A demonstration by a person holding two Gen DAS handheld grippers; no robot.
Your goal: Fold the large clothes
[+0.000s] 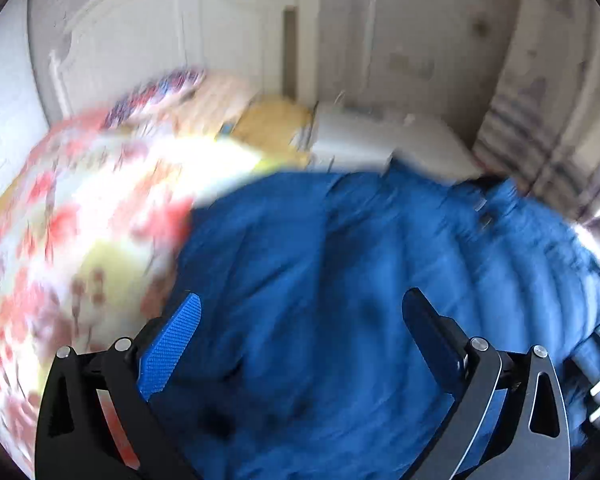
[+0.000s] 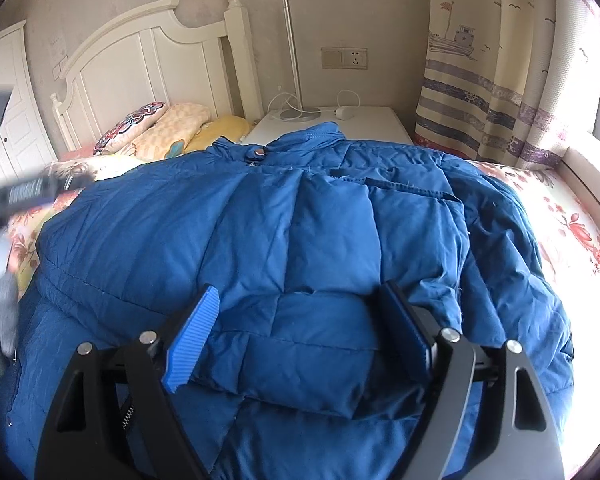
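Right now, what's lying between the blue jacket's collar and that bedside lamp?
In the right wrist view, only bare white nightstand top separates the jacket collar from the lamp base.

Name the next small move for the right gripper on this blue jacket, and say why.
Probably lower the right gripper and close it on the folded sleeve. Its jaws stand open around that puffy fold without pinching it, and the blue jacket lies spread on the bed, with the left gripper open too.
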